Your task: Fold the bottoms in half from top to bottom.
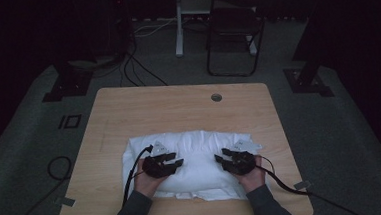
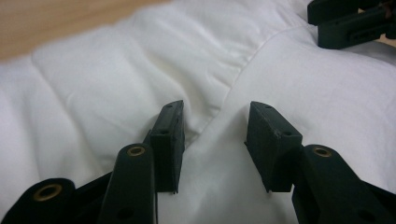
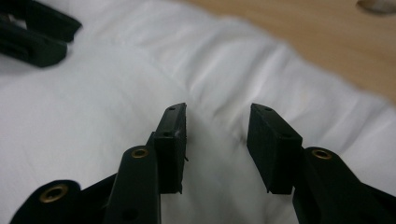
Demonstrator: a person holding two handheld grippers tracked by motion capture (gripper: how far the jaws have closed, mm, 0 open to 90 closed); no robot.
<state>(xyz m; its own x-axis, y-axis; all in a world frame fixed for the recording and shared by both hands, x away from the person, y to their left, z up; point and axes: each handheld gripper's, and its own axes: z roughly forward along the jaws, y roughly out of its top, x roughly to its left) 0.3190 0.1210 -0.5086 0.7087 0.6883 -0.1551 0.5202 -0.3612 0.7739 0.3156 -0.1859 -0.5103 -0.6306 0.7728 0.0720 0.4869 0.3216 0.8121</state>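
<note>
Left tool (image 1: 178,162) and right tool (image 1: 220,157) hover over a white pillow (image 1: 197,162) lying across the near half of the wooden worktop (image 1: 128,111), each with jaws standing apart and nothing clamped between them. In the left gripper view the left tool (image 2: 215,126) straddles a seam where a smooth outer cover meets puffier, gathered fabric; in the right gripper view the right tool (image 3: 216,126) sits above a soft crease in the pillow (image 3: 116,116).

The likeliest trouble from here is a poor bite: the cloth is slack and rounded, so jaws closing on the swell could slide off, or pinch only the thin cover and drag it loose from the filling. If the two hands pull unevenly, the pillow could skew toward the worktop's near edge, where a crumpled fringe of fabric already lies close to the rim. The trailing cable (image 1: 132,173) at the left could also snag a corner.

The room is dim, and beyond the worktop little reads clearly apart from a chair (image 1: 234,34). Whether either tool's pads touch the fabric cannot be told. The pillow's near edge is partly covered by the person's hands, and its underside is hidden.
</note>
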